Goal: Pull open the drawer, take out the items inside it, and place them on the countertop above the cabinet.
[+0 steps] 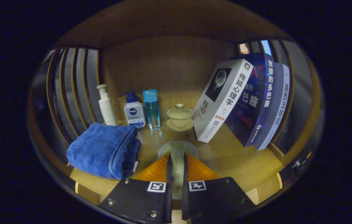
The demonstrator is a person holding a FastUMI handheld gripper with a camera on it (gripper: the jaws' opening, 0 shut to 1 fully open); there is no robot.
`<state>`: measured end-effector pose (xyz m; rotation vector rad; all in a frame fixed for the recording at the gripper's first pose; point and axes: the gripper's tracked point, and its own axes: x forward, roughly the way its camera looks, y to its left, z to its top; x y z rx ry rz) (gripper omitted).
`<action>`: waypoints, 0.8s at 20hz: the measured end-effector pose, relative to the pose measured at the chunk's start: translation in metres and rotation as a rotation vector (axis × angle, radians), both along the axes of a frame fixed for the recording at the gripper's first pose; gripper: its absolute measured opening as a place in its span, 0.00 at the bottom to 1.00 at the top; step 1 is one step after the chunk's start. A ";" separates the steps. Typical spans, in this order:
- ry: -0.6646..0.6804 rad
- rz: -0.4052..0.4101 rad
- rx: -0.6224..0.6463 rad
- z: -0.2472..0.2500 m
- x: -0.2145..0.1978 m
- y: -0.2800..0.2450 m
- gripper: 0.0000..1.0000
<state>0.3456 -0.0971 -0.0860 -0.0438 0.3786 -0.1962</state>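
Dim, warm light around me. Wooden back panel [169, 68] on the far side, wooden surface [232, 158] below. Slatted wooden sides left [70, 87] and right [291, 93], grey showing between slats.

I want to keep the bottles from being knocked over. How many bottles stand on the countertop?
3, in a row beyond the gripper, which is shut on a clear cup: white pump bottle behind the blue towel, blue-capped pump bottle, clear blue bottle. The towel may hide more.
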 end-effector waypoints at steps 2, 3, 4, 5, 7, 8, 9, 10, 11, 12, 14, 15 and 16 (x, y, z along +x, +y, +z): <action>0.007 -0.009 0.016 -0.004 0.006 -0.002 0.13; 0.006 -0.009 0.023 -0.004 0.007 -0.003 0.15; 0.001 -0.011 0.015 -0.002 0.008 -0.003 0.15; -0.005 -0.008 0.002 -0.002 0.008 -0.003 0.15; 0.009 0.005 -0.010 -0.006 0.001 0.001 0.20; 0.015 0.010 -0.014 -0.009 0.000 0.003 0.29; 0.005 0.010 -0.028 -0.007 -0.003 0.004 0.38; -0.008 0.009 -0.050 -0.002 -0.009 0.005 0.46; -0.032 0.019 -0.073 0.004 -0.013 0.009 0.55; -0.057 0.024 -0.096 0.012 -0.019 0.012 0.58; -0.090 0.029 -0.112 0.026 -0.039 0.023 0.81; -0.108 0.028 -0.113 0.033 -0.050 0.028 0.86; -0.140 0.032 -0.112 0.042 -0.061 0.033 0.93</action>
